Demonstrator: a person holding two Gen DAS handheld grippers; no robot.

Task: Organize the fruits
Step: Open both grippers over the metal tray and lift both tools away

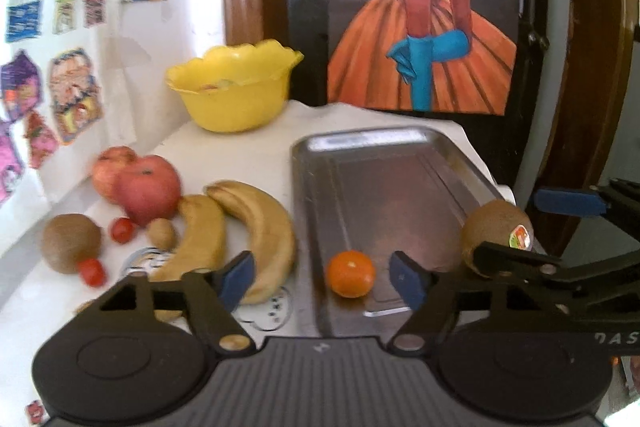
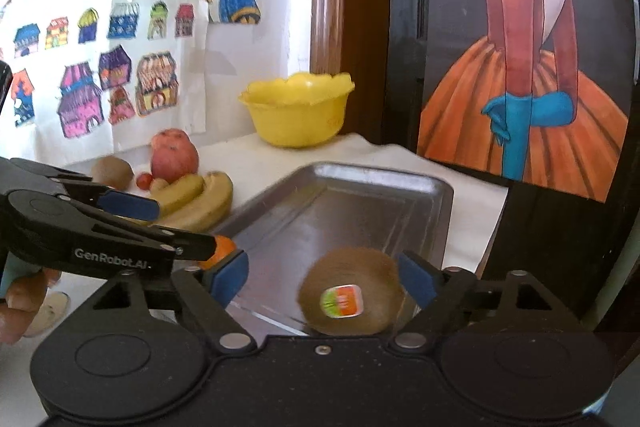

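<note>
Soft daylight, fairly bright, both views. Upper left wall washed out near white. Pale glare streak on far rim of the flat grey metal tray [image 1: 360, 141]; same sheen in right wrist view [image 2: 360, 173]. Overall slight motion blur; brown stickered kiwi [image 2: 352, 297] smeared at edges. Fisheye bending, dark vignette in frame corners.

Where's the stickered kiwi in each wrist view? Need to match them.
Left wrist: stickered kiwi at right, at the metal tray's near right edge, partly behind the right gripper's finger.
Right wrist: kiwi bottom centre, between the open fingers, on the tray.
Shared landmark: yellow bowl behind the tray.
</note>
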